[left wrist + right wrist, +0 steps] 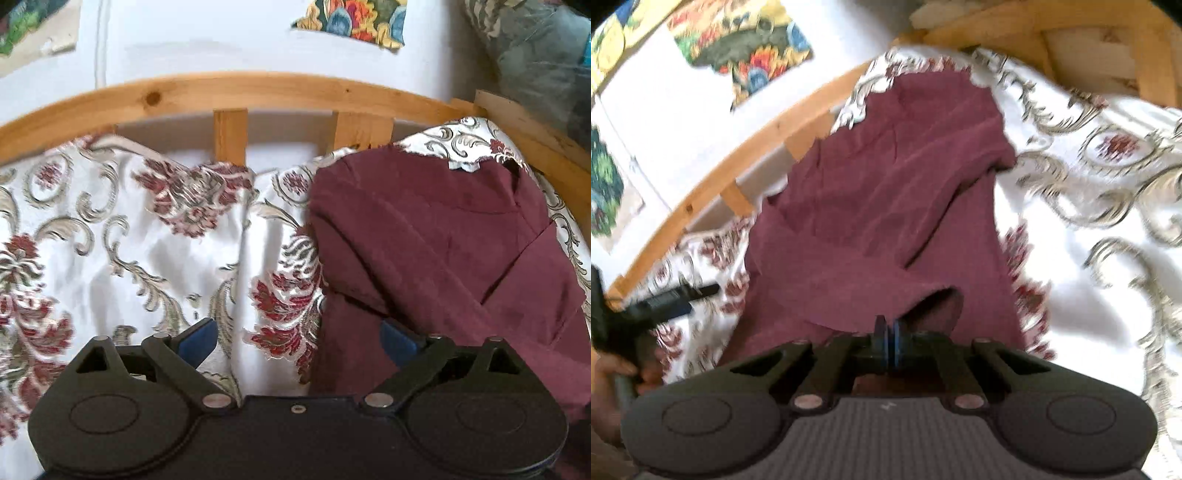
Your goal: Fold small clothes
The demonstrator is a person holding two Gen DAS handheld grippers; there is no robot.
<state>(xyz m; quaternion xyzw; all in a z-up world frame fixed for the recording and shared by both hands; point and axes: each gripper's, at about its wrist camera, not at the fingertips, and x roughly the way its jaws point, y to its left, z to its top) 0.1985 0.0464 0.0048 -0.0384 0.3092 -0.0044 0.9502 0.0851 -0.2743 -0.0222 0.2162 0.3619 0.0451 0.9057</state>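
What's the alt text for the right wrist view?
The right tool, shut, pinches the near edge of a maroon garment spread on a floral bedcover. The left tool shows at left, beside the wooden bed rail.

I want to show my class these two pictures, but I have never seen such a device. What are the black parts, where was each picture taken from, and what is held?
A person holds a hand-held two-finger gripper in each hand; each carries a camera looking along its fingers. One picture is from the left gripper, whose jaws stand open and empty. The other is from the right gripper, shut on the edge of a maroon garment. The garment lies on a flowered bedcover, with a wooden bed frame behind.
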